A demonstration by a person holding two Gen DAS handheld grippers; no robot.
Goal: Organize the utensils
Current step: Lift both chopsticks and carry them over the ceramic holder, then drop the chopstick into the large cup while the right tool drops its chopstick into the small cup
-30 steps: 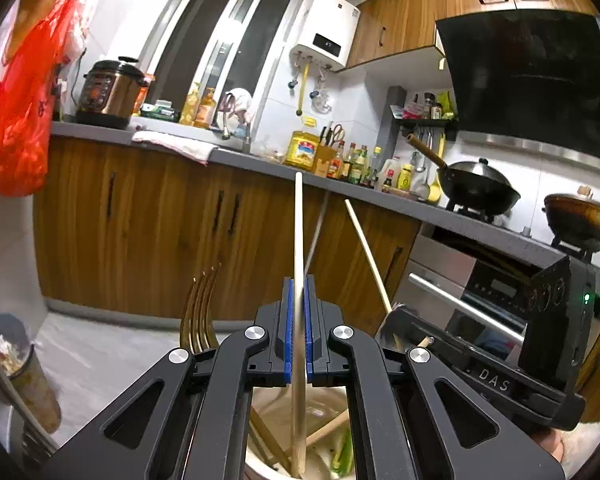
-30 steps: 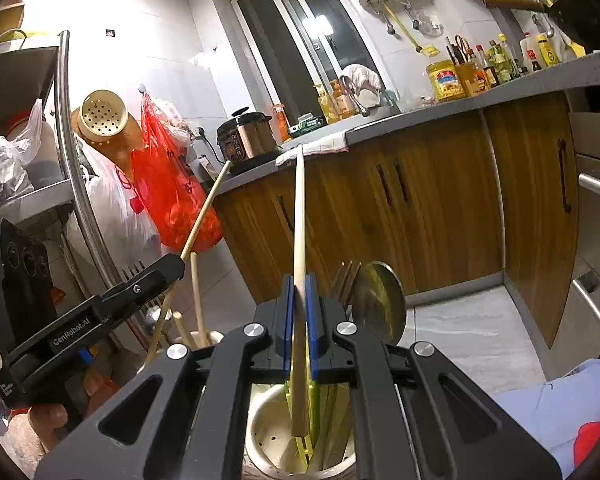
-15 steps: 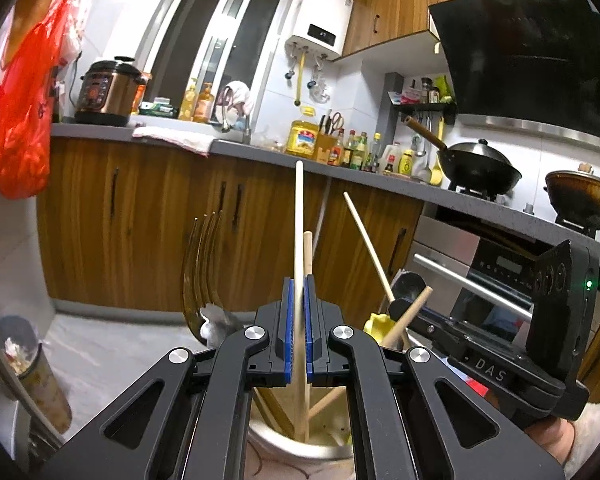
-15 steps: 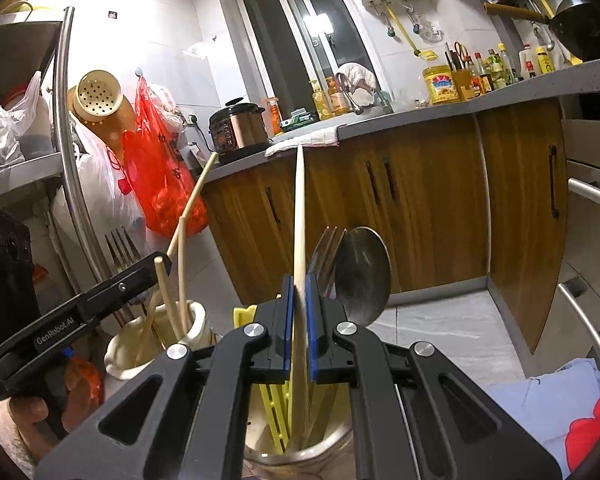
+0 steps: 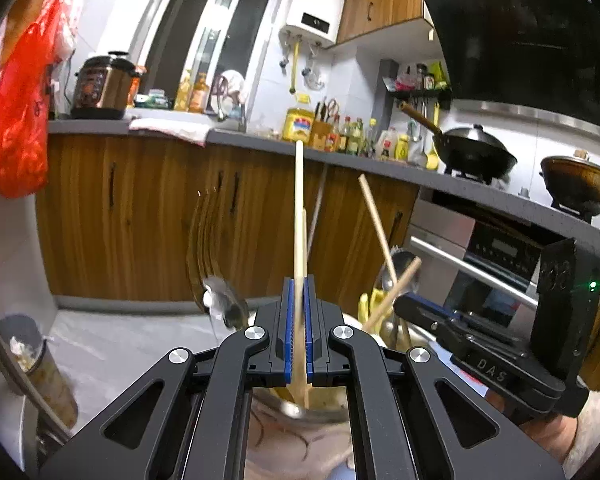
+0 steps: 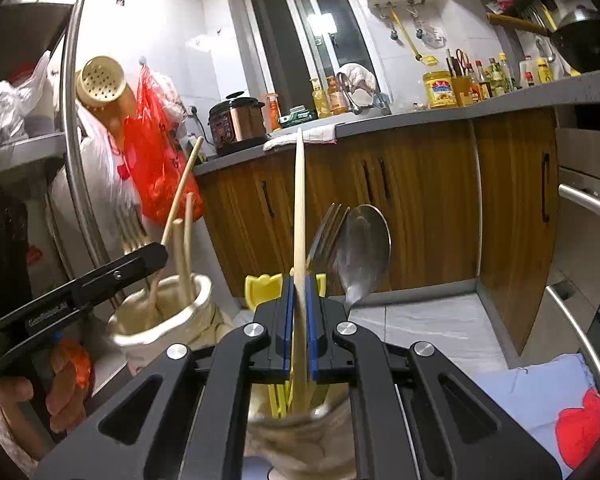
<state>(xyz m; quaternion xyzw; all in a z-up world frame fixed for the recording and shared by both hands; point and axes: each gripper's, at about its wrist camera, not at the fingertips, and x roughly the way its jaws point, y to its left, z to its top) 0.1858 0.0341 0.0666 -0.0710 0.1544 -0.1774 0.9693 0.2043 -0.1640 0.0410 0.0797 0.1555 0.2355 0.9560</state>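
both pairs of fingers are pinching 1 pale wooden chopstick each: left gripper over the cream ceramic holder, right gripper over the steel cup holding a steel fork and steel spoon. keep each stick vertical while moving it; avoid snagging neighbouring utensils.

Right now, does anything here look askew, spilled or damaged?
Nothing spilled or broken. Each tongs, left and right, is shut on one chopstick. Only oddity: loose chopsticks lean crookedly in the cream cup.
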